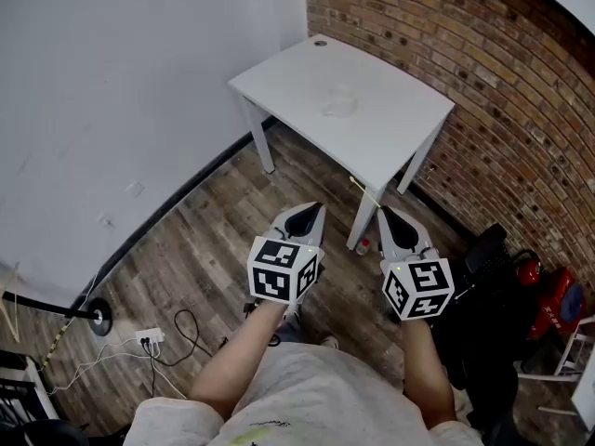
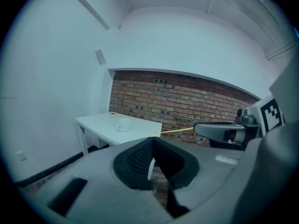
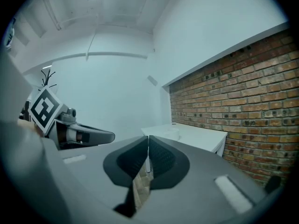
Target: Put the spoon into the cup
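I held both tongs above the wooden floor [image 1: 204, 240], short of the white table [image 1: 400, 133]. The left gripper [image 1: 314, 209] was clenched on nothing. The right gripper [image 1: 384, 214] pinched a thin yellow spoon [image 1: 365, 190] at its tips. The white cup [image 1: 340, 104] stood on the table, well apart.

Cup [image 1: 340, 103]: white, handled, sitting upright near the middle of your white tabletop [image 1: 400, 128].
Spoon [image 1: 365, 190]: thin, yellow, sticking out from your right hand-held gripper [image 1: 385, 212], whose closed jaws are pinching it, well apart from the cup.
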The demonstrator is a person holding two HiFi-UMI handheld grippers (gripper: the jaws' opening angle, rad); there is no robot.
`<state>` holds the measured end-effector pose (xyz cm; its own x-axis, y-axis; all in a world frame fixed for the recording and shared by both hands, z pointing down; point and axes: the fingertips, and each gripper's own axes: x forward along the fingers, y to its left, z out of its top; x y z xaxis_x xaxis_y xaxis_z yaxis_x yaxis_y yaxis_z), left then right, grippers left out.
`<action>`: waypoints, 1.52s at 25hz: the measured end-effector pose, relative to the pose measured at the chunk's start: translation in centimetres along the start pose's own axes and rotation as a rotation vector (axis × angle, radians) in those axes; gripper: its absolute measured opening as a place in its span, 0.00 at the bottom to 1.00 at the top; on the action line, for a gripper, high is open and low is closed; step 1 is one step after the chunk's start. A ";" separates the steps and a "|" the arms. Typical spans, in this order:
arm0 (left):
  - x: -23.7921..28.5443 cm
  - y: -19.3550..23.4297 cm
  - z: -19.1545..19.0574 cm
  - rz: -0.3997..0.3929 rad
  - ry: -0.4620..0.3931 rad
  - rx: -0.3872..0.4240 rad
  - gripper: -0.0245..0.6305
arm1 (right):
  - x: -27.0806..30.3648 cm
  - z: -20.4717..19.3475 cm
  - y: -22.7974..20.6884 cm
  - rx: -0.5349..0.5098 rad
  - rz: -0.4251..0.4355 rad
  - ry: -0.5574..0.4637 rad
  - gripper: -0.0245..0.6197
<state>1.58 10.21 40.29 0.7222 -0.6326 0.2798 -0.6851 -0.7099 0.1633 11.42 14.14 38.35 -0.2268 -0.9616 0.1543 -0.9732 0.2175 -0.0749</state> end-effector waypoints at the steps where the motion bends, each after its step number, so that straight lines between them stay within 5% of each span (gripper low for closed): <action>1: 0.4 0.4 0.1 -0.006 0.000 -0.001 0.02 | 0.4 0.0 -0.1 -0.003 -0.005 0.002 0.06; 21: 10.0 12.0 4.5 -0.142 0.022 -0.019 0.02 | 14.5 1.9 -1.4 -0.031 -0.126 0.068 0.06; 38: 13.5 18.4 7.0 -0.251 0.048 0.047 0.02 | 22.1 3.6 -1.2 -0.018 -0.233 0.054 0.06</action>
<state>-0.56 -13.58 40.42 0.8627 -0.4206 0.2807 -0.4794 -0.8569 0.1895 7.74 -8.01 38.28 0.0030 -0.9760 0.2176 -0.9999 -0.0062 -0.0140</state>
